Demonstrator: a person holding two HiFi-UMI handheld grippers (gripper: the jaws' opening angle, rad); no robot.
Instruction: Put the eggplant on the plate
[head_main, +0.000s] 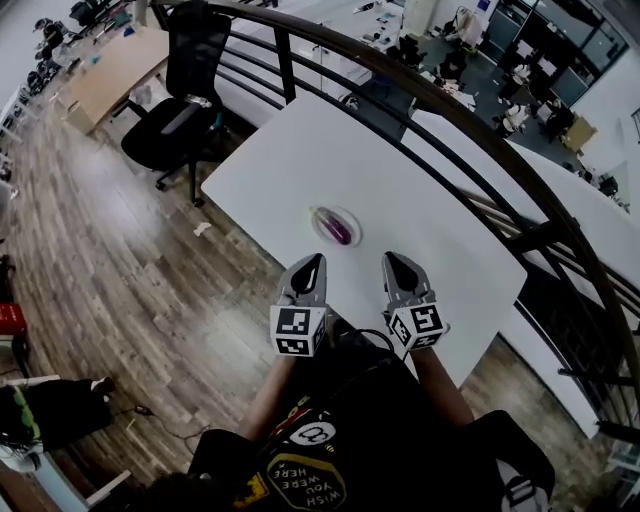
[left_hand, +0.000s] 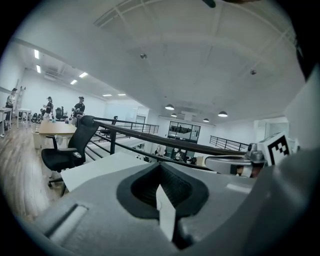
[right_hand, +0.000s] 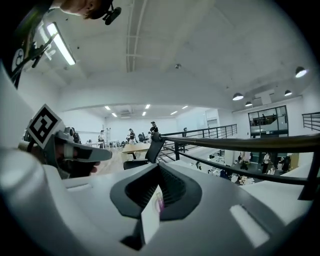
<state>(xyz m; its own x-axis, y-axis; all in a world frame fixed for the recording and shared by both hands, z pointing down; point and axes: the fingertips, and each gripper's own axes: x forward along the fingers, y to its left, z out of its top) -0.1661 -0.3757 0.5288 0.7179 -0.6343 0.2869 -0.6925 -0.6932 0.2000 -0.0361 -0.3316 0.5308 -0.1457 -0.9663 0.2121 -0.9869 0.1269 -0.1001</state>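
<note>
A purple eggplant (head_main: 337, 228) lies on a small clear plate (head_main: 350, 216) near the front of the white table (head_main: 300, 160). Both grippers hang close to the person's body, short of the table's near edge and apart from the plate. The left gripper (head_main: 311, 262) is shut with nothing in it; in its own view the left gripper (left_hand: 162, 167) points level over the table. The right gripper (head_main: 393, 260) is shut and empty too. In the right gripper view, the right gripper (right_hand: 159, 171) faces the railing, and its jaws meet.
A black office chair (head_main: 180, 110) stands off the table's far left corner on the wooden floor. A dark railing (head_main: 480, 130) curves behind and to the right of the table. Desks and people are far off in the room.
</note>
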